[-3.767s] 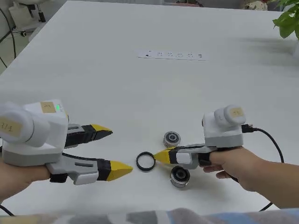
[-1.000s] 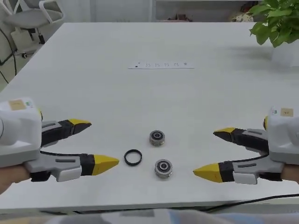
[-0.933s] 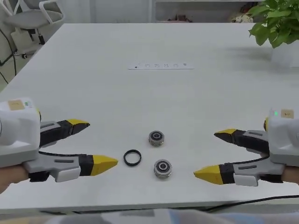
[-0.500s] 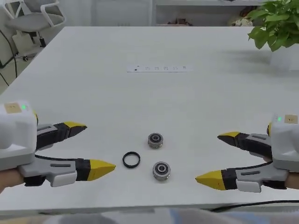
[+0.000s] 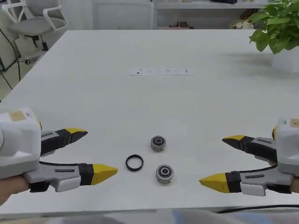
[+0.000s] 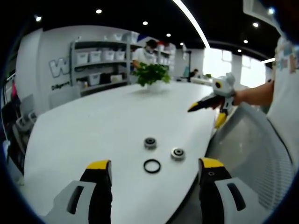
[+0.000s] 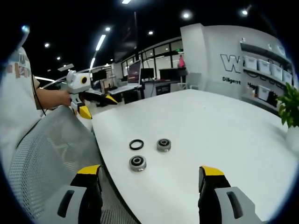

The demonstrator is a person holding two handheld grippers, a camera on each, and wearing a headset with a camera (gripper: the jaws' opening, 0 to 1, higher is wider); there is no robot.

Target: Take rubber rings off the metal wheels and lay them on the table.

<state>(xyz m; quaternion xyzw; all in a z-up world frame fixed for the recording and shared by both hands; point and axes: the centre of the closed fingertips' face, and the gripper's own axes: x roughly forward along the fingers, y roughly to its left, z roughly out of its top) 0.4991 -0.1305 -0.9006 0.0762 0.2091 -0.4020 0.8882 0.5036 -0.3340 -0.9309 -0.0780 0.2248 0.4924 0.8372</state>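
Just ahead of left tool [image 5: 99, 151], ring [image 5: 134, 163].

The rubber ring [image 5: 134, 163] is black, the wheels [image 5: 158, 143] [image 5: 164, 172] silver-and-black, the table [image 5: 154, 107] white.

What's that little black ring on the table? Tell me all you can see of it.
The black ring is a thin, plain closed loop, seemingly rubber, with white table showing through its middle. It lies flat near the front edge, left of the far metal wheel and the near metal wheel, apart from both. Only the tabletop touches it.
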